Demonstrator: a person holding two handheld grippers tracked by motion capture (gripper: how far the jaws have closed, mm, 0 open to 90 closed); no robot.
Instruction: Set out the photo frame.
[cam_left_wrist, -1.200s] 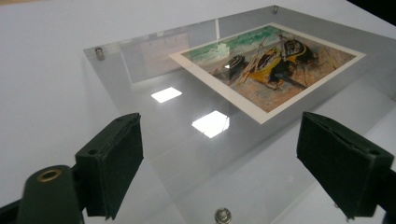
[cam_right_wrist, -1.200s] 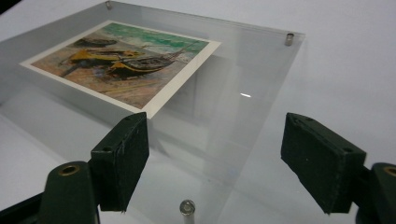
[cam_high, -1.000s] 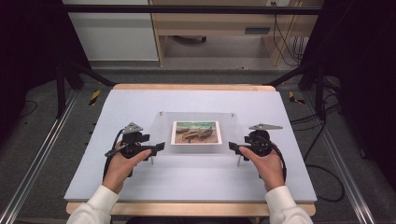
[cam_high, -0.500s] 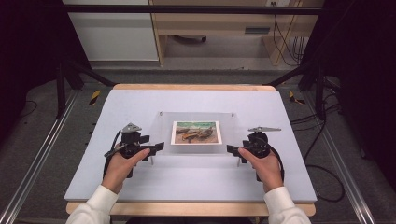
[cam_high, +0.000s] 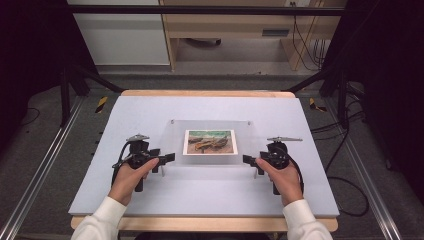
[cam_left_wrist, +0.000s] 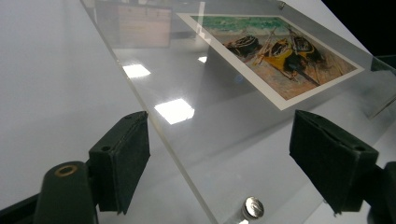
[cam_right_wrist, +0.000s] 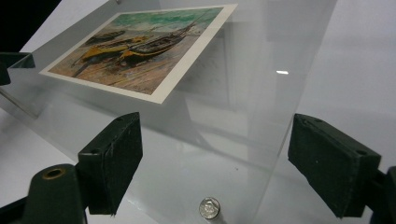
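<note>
- High view shows a clear acrylic picture frame (cam_high: 210, 145), two transparent sheets pinned by small silver corner screws, lying flat in the middle of the pale grey table mat (cam_high: 150, 107); sandwiched inside is a white-bordered print of beached boats (cam_high: 210, 142).
- Left gripper (cam_high: 169, 159) sits at the frame's near left corner and right gripper (cam_high: 248, 160) at its near right corner, each held in a hand.
- Both claws stand wide; the right one has just been opening. In the left gripper view the frame's edge runs between the black pads (cam_left_wrist: 120, 167) without being pressed, and the right gripper view shows the same, pads (cam_right_wrist: 112, 161) apart from the sheet.
- Handling, as a judgement: the frame looks stiff and fairly light, but glossy and slippery, and likely to scratch or chip at a corner if dropped.
- Best hold is probably on the bare margin near a corner, across the thickness, beside the silver screw head (cam_left_wrist: 253, 206), well away from the print.
- A flat sheet leaves little under-edge to catch, so one side may need tipping first.
- Hard to make out: the transparent edges fade into the mat, reflections of ceiling lights cover part of the surface, and whether a lower jaw touches the mat cannot be told.
</note>
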